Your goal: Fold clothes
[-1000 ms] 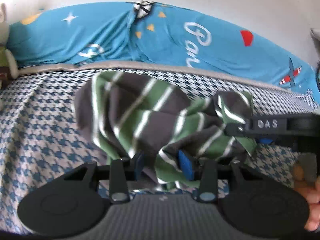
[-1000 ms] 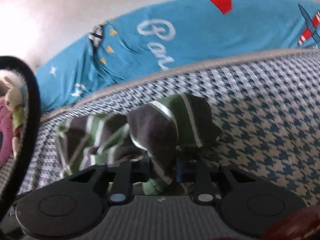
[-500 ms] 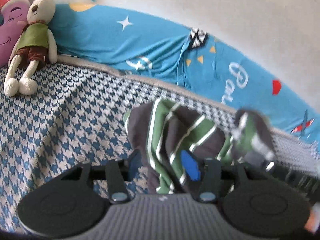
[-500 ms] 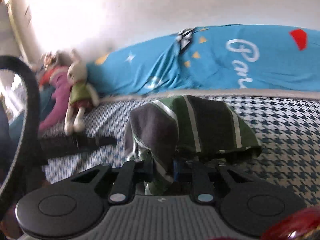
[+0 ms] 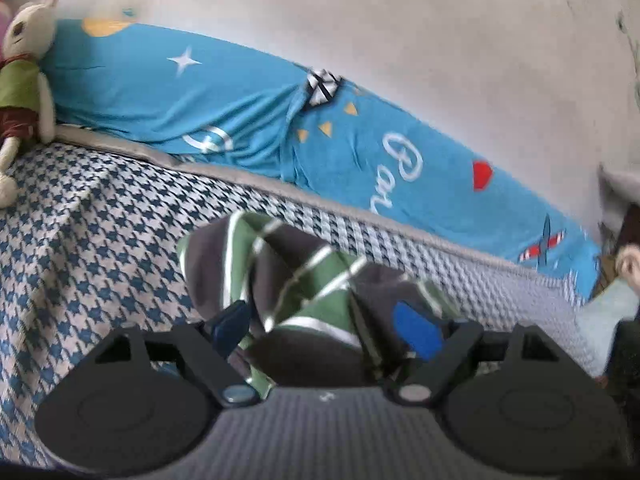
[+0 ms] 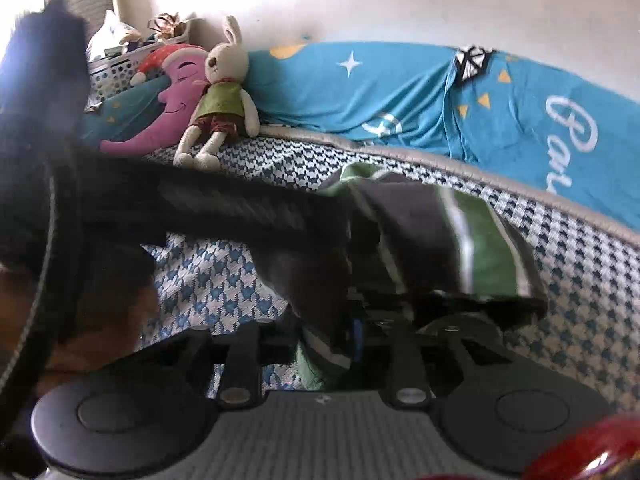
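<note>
A green and dark grey striped garment (image 5: 304,264) lies bunched on the houndstooth bed cover (image 5: 100,240). My left gripper (image 5: 322,326) hovers just over it, its jaws wide and opening; folds of cloth sit between the blue pads (image 5: 416,330) without being pressed. In the right wrist view the garment (image 6: 472,240) drapes over my right gripper (image 6: 352,320). A fold hangs down between its narrow jaws, which are starting to open, and the cloth hides most of its pads. The left gripper's black body (image 6: 240,216) crosses that view and meets the cloth's left edge.
A blue printed sheet (image 5: 240,100) runs along the wall behind the bed. A plush rabbit (image 6: 220,100) and a pink plush moon (image 6: 176,92) sit at the bed's far left, with a cluttered basket (image 6: 116,68) behind them. Bare cover (image 6: 580,280) lies to the right.
The left jaws have spread wide and let go of the cloth they pinched. Both views have swung left, bringing the toys into sight. The right gripper has rolled, still carrying cloth.
</note>
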Tool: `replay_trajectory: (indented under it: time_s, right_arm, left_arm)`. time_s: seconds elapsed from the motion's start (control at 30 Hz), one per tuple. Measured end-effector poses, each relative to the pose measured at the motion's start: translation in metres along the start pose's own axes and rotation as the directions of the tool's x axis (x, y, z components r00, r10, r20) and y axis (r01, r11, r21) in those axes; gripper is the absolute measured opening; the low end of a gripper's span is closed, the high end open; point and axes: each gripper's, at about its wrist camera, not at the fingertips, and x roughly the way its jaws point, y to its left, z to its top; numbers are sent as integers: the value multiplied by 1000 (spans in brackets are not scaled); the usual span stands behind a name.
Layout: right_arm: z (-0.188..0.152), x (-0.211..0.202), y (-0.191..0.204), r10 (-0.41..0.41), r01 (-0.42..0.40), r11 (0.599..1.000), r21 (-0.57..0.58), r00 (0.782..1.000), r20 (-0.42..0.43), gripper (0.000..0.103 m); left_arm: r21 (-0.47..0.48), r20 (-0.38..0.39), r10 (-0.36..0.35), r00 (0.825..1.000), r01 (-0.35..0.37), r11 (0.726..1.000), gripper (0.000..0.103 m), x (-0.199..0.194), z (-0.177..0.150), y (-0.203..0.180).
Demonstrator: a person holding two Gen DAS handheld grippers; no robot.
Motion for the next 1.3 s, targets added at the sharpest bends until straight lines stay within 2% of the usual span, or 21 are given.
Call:
replay_trajectory:
  time_s: [0.07, 0.13, 0.17, 0.2, 0.33, 0.43, 0.53, 0.6, 0.7, 0.77, 0.9, 0.97, 1.03, 1.07, 1.13, 1.3]
  right_arm:
    - [0, -8, -1, -7, 7, 1000, -9, 1000, 4, 33]
    - [0, -15, -3, -21, 21, 1000, -13, 1000, 3, 36]
    - [0, -19, -3, -27, 27, 1000, -15, 1000, 2, 37]
    - [0, -22, -5, -31, 31, 999, -14, 999, 7, 38]
    - [2, -39, -16, -65, 64, 998, 23, 997, 44, 41]
    - [4, -49, -28, -109, 102, 991, 88, 991, 76, 44]
    - [5, -42, -44, -157, 143, 971, 191, 986, 59, 49]
    - [5, -33, -51, -168, 156, 961, 230, 985, 31, 50]
    - [5, -17, -63, -167, 163, 941, 298, 986, -12, 60]
    - [1, -6, -72, -169, 172, 919, 356, 985, -40, 65]
    - [-10, 14, -92, -151, 171, 857, 486, 985, -80, 66]
    - [-14, 19, -97, -132, 152, 830, 536, 988, -76, 62]
    - [-14, 23, -98, -112, 126, 816, 564, 992, -59, 45]
    - [-13, 23, -96, -110, 118, 819, 561, 993, -48, 39]
    - [-10, 25, -90, -104, 101, 834, 543, 994, -25, 19]
    - [-1, 20, -70, -85, 56, 892, 448, 995, 46, 16]
  left_arm:
    - [14, -28, 31, 999, -30, 999, 75, 9, -4, -2]
    - [4, -63, 51, 997, -51, 999, 64, 17, -8, -1]
    - [-4, -76, 61, 995, -62, 998, 55, 20, -9, 0]
    - [-10, -82, 74, 994, -75, 997, 52, 22, -10, 2]
    - [-21, -73, 149, 986, -151, 988, 51, 23, -11, 7]
    - [-31, -67, 215, 974, -218, 976, 51, 23, -9, 11]
    - [-43, -66, 261, 963, -264, 964, 49, 22, -8, 17]
    - [-41, -69, 264, 962, -267, 963, 49, 22, -8, 17]
    - [-39, -75, 269, 960, -272, 961, 49, 23, -7, 17]
    - [-36, -77, 272, 959, -275, 961, 49, 24, -7, 17]
    - [-30, -77, 275, 958, -278, 960, 50, 22, -8, 16]
    - [-41, -72, 266, 961, -269, 962, 50, 20, -8, 17]
    - [-50, -59, 251, 966, -254, 966, 52, 17, -7, 17]
    - [-52, -51, 243, 969, -245, 968, 53, 15, -6, 16]
    - [-56, -29, 219, 975, -220, 974, 58, 10, -5, 14]
    - [-52, 59, 173, 983, -170, 984, 78, -6, 0, 6]
